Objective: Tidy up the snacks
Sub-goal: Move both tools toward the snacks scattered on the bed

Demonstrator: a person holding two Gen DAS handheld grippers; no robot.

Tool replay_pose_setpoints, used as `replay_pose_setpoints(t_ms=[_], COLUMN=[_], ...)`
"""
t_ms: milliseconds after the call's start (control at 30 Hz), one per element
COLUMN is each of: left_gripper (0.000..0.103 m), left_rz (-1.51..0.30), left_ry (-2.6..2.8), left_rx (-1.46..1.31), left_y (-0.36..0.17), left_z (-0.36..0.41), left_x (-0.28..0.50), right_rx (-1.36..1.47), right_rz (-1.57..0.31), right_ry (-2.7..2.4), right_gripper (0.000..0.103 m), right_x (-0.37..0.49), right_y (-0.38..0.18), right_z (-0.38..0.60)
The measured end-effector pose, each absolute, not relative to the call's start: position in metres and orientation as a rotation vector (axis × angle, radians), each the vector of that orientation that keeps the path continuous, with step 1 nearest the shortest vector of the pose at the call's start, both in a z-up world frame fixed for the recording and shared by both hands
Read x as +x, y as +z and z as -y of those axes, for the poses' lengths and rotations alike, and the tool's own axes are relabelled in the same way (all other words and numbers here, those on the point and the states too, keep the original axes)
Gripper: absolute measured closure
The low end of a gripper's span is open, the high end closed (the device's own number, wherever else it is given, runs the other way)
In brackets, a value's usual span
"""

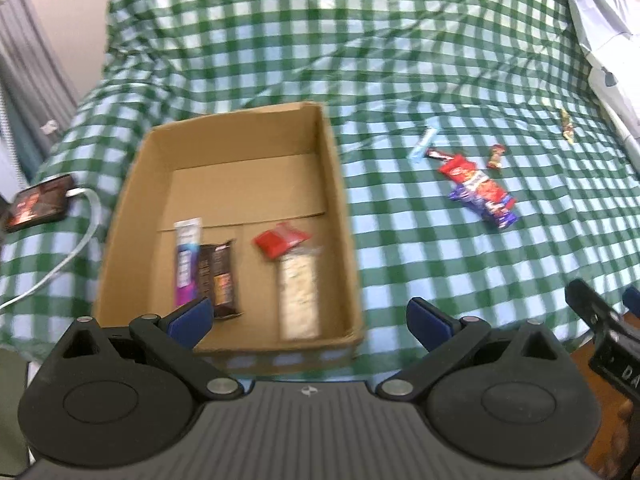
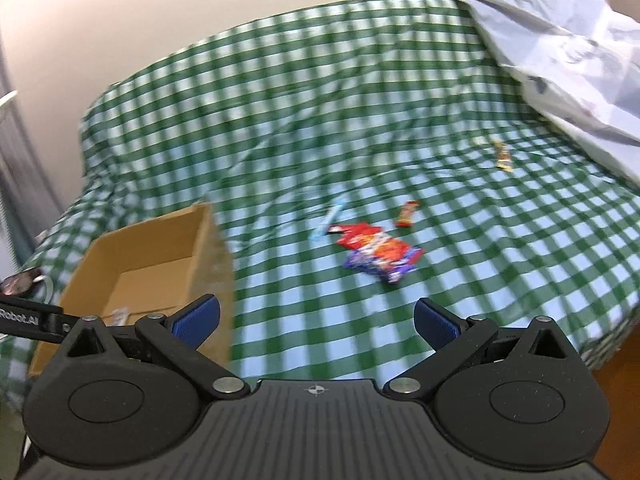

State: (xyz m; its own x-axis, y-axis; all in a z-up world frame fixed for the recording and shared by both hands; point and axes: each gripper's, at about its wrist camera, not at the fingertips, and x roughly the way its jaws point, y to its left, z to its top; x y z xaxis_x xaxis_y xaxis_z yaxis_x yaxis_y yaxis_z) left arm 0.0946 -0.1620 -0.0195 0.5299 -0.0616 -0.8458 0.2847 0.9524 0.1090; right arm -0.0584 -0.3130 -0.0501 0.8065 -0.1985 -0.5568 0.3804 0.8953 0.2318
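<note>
Both grippers, left [image 1: 308,322] and right [image 2: 316,322], gape wide, holding nothing. Box [image 1: 340,200] on checked bedspread [image 1: 400,60] holds four snacks [image 1: 298,286]. Loose snacks [image 2: 376,254] lie well right of it.

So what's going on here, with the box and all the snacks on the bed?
A person holds two grippers and is sorting snacks into a cardboard box on a checked bedspread. Four packets already lie in the box. A small pile and some loose sweets wait on the bedspread. The left gripper and the right gripper are both open and empty.
</note>
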Motion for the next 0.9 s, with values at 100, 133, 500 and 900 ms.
replay_pose_setpoints(t_ms=[100,133,500,900], left_gripper=[0.000,0.000,0.000,0.000], left_rz=[-1.010,-1.021,-1.272,-1.370], left_ry=[-0.234,-0.242,-0.297,-0.231], left_rx=[0.240,0.238,0.173,0.320], left_y=[-0.031,-0.036,-0.153,-0.242], left_z=[0.200,0.214,0.382,0.396], left_x=[0.119,0.126,0.251,0.292], right_rx=[0.344,0.356,0.479,0.342], right_rz=[-0.543,-0.547,-0.600,-0.675], right_ry=[-0.397,-0.415,-0.604,-0.523], right_gripper=[0.001,0.001,0.001,0.001], right_x=[-0.061,-0.061,-0.043,0.069], right_y=[-0.058,-0.061,-0.117,-0.178], right_z=[0.345,0.355,0.467,0.535])
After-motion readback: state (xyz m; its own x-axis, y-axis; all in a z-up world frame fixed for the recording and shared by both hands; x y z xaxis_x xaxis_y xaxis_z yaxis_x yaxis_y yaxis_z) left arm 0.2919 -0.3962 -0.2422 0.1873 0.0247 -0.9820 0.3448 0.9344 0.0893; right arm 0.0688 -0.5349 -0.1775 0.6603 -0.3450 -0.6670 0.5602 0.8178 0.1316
